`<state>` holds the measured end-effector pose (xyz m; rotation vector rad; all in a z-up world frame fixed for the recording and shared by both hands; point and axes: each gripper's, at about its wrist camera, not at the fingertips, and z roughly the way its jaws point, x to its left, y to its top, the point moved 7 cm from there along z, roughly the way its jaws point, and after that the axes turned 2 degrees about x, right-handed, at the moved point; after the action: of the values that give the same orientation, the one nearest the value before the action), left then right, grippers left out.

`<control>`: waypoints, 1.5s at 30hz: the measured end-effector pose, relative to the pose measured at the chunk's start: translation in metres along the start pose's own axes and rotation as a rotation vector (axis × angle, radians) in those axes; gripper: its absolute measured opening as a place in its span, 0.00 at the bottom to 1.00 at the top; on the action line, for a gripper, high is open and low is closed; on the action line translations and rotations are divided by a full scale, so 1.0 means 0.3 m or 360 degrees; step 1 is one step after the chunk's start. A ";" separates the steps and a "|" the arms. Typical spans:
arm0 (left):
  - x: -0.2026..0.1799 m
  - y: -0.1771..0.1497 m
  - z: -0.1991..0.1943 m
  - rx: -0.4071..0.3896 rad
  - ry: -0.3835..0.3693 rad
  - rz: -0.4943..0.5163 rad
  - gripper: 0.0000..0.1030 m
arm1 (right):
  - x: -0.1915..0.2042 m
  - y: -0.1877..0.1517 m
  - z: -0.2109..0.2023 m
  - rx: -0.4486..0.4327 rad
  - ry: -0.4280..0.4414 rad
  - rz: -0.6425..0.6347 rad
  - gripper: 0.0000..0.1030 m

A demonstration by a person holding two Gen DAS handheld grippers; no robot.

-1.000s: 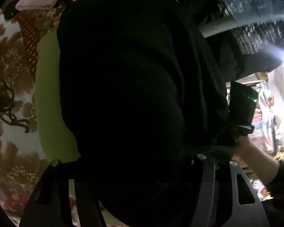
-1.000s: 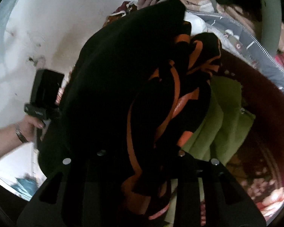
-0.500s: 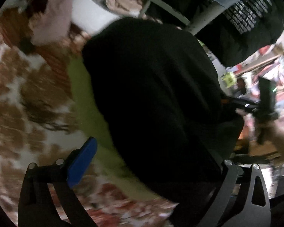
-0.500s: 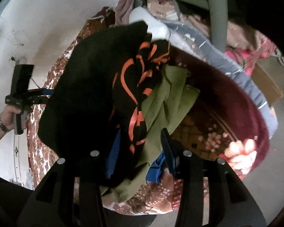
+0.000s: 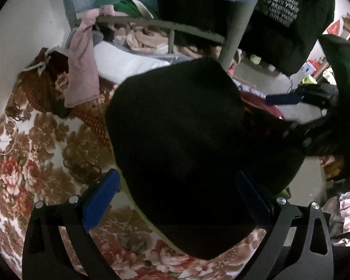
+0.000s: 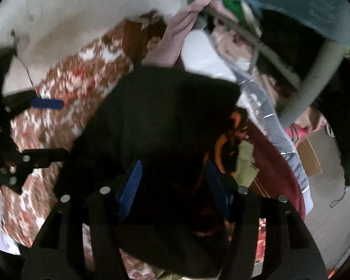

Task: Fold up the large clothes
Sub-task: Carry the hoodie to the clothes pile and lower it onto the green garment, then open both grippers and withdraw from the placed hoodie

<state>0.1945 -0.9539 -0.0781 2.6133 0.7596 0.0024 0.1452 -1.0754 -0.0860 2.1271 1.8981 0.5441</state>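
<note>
A black garment [image 5: 179, 128] lies folded in a rounded heap on the floral blanket [image 5: 30, 163]. A thin green edge of another garment [image 5: 151, 224] shows beneath it. My left gripper [image 5: 177, 196] hangs above its near edge, open wide, its blue pads clear of the cloth. In the right wrist view the same black garment [image 6: 161, 116] shows an orange pattern [image 6: 221, 144] and a green garment [image 6: 245, 163] at its right side. My right gripper [image 6: 173, 184] hovers over it; its jaws are opening and its pads do not press on the cloth.
A grey metal bed post [image 5: 235, 35] and rail stand behind the heap. A pink cloth [image 5: 81, 70] hangs from the rail beside a white pillow [image 5: 123, 60]. A dark printed shirt [image 5: 287, 7] hangs at the upper right. A maroon blanket [image 6: 275, 163] lies to the right.
Both grippers were shut on the black garment, let it go and rose. The garment now lies folded on the blanket, farther below both cameras.
</note>
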 end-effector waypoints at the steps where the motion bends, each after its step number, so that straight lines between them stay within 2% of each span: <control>1: -0.004 -0.001 0.012 0.0008 -0.0006 -0.0014 0.95 | -0.002 -0.026 0.037 0.0034 -0.0013 -0.0011 0.57; 6: -0.040 -0.031 0.091 0.0075 -0.0024 -0.0046 0.95 | -0.062 -0.180 0.106 0.0096 -0.0002 0.0043 0.55; 10: -0.092 -0.062 0.146 0.0109 -0.0021 0.0045 0.95 | -0.099 -0.272 0.101 0.0105 -0.0009 0.0041 0.55; 14: -0.141 -0.096 0.171 0.0087 0.0097 0.0239 0.95 | -0.154 -0.360 0.099 0.0130 0.0052 0.0150 0.55; 18: -0.157 -0.124 0.164 0.0092 0.0139 0.0302 0.96 | -0.163 -0.437 0.099 0.0150 0.0024 0.0121 0.55; 20: -0.148 -0.133 0.154 0.0097 0.0150 0.0265 0.96 | -0.183 -0.483 0.092 0.0165 0.0056 0.0206 0.55; 22: -0.126 -0.141 0.124 0.0120 0.0173 0.0138 0.96 | -0.187 -0.507 0.072 0.0178 0.0032 0.0197 0.55; 24: -0.119 -0.140 0.070 0.0089 0.0228 0.0061 0.95 | -0.174 -0.505 0.028 0.0154 -0.0037 0.0131 0.58; 26: -0.135 -0.135 0.011 0.0045 0.0250 0.0035 0.95 | -0.164 -0.486 -0.046 0.0075 -0.0053 0.0136 0.68; 27: -0.149 -0.131 -0.026 0.0021 0.0257 0.0029 0.95 | -0.161 -0.477 -0.084 0.0029 -0.0054 0.0165 0.78; 29: -0.172 -0.122 -0.093 -0.0032 0.0304 0.0026 0.95 | -0.155 -0.462 -0.146 -0.0043 -0.0042 0.0227 0.89; 31: -0.190 -0.119 -0.146 -0.0079 0.0351 0.0036 0.95 | -0.138 -0.451 -0.191 -0.0089 -0.0042 0.0274 0.91; 34: -0.215 -0.124 -0.211 -0.0137 0.0344 0.0027 0.95 | -0.109 -0.441 -0.236 -0.0137 -0.0072 0.0288 0.95; 40: -0.262 -0.170 -0.307 -0.0203 0.0327 0.0002 0.95 | -0.031 -0.486 -0.305 -0.0163 -0.0166 0.0286 0.95; 44: -0.276 -0.222 -0.363 -0.0251 0.0306 -0.0039 0.95 | 0.018 -0.531 -0.374 -0.0202 -0.0153 0.0395 0.95; 45: -0.278 -0.241 -0.395 -0.0307 0.0287 -0.0056 0.95 | 0.028 -0.540 -0.390 -0.0215 -0.0161 0.0421 0.95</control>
<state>0.0729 -0.8952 0.0110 2.4384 0.8233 0.2904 -0.0497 -1.0543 -0.0466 2.2826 1.4933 0.5857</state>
